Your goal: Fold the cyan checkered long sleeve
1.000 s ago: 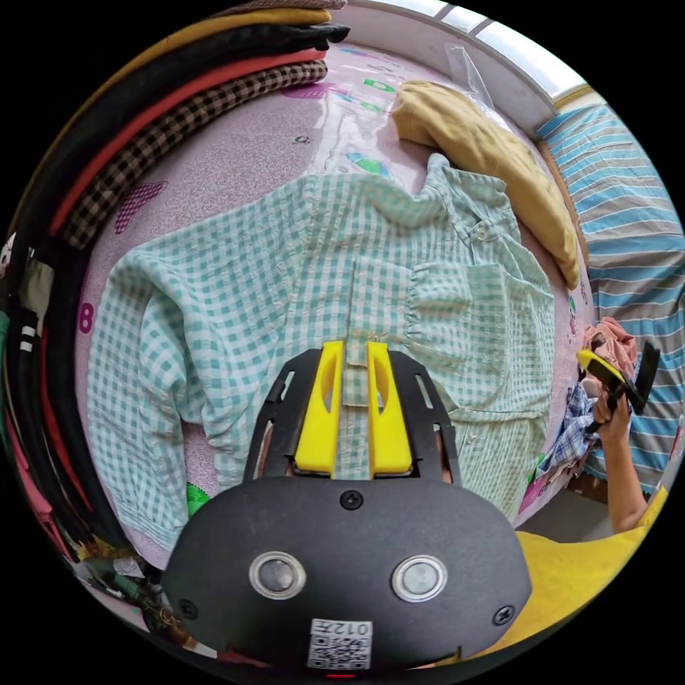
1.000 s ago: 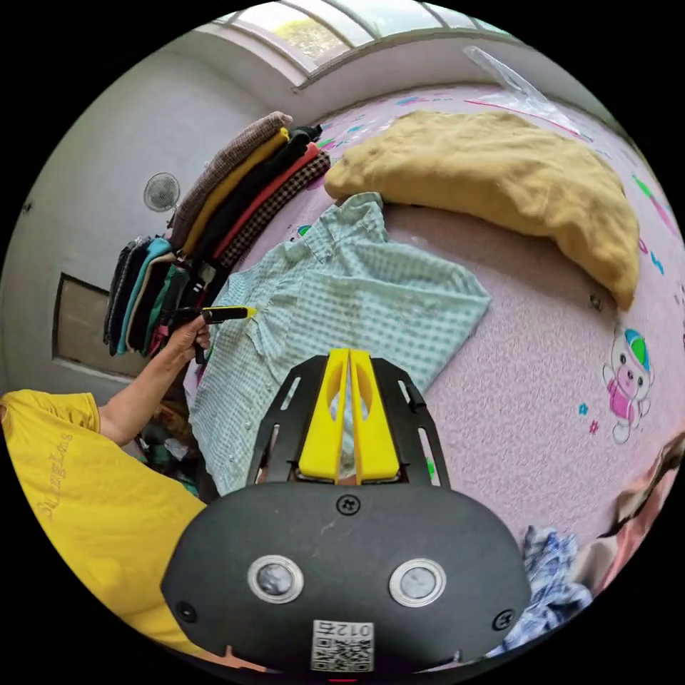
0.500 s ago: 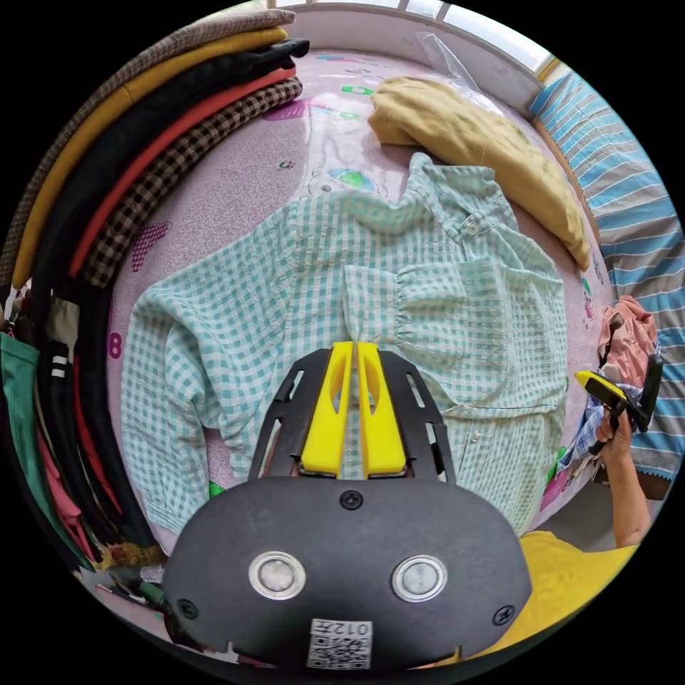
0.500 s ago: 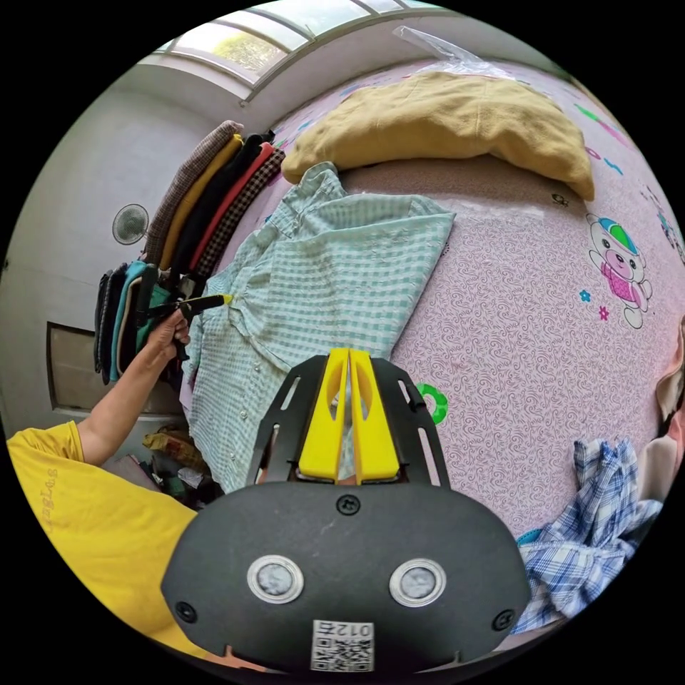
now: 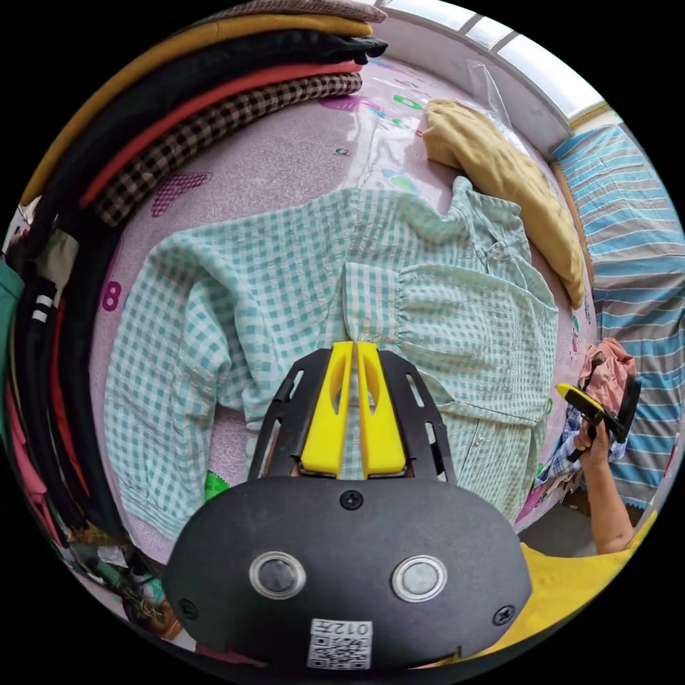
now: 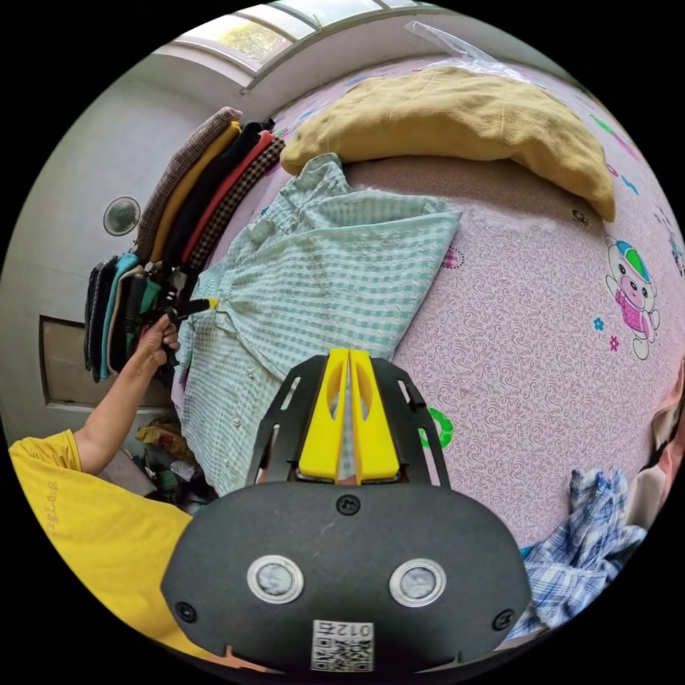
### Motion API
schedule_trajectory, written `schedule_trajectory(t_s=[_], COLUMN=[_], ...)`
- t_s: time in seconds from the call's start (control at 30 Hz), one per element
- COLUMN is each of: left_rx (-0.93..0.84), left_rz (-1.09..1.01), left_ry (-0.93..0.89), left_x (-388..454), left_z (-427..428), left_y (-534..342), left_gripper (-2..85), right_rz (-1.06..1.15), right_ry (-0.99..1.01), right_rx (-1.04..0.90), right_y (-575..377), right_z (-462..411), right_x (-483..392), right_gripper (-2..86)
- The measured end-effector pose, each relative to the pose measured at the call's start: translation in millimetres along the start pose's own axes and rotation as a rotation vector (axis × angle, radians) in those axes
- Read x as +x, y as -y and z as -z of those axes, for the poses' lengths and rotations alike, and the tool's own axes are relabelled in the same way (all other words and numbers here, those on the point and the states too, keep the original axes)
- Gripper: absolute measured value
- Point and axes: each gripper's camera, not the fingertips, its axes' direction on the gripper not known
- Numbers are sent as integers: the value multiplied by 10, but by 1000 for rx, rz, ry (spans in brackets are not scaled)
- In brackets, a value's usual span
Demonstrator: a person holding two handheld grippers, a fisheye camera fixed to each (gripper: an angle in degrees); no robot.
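The cyan checkered shirt [image 5: 285, 300] lies flat on the pink patterned mat [image 5: 285, 157], with one sleeve folded across its front. My left gripper [image 5: 354, 347] is shut on that sleeve's gathered cuff [image 5: 371, 300]. In the right gripper view the left gripper [image 6: 203, 305] meets the shirt [image 6: 335, 271] at its left side, held by a hand. My right gripper [image 6: 348, 353] is shut at the lower corner of the folded part, with checkered cloth between its jaws. In the left gripper view the right gripper [image 5: 567, 391] is at the shirt's right edge.
A stack of folded clothes [image 5: 214, 93] [image 6: 207, 185] borders the mat beyond the shirt. A mustard cloth [image 5: 514, 185] [image 6: 464, 128] lies by the collar. A blue plaid garment [image 6: 585, 549] and a pink one [image 5: 606, 364] sit near the mat's edge. A person's yellow top [image 6: 93, 542] is close.
My left jaws, apart around the cuff a second ago, have closed on it. Both views have shifted a little; the shirt lies much as before.
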Motion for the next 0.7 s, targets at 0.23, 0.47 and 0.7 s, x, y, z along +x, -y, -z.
schedule_trajectory(t_s=[0.23,0.47,0.7], left_rx=[22,-4,119], left_rz=[-47,-57,-61], left_ry=[-8,-31,-24], left_x=[-319,-643,-1080], left_z=[109,187,595], left_y=[-295,-577,-1121], left_gripper=[0,0,3], right_rz=[37,31,51], right_ry=[-116,-359,-309], right_rx=[-18,-124,-68], right_y=[493,802,707], right_z=[-222,-567,-543], right_x=[-297,-510,-898], right_gripper=[7,5,6])
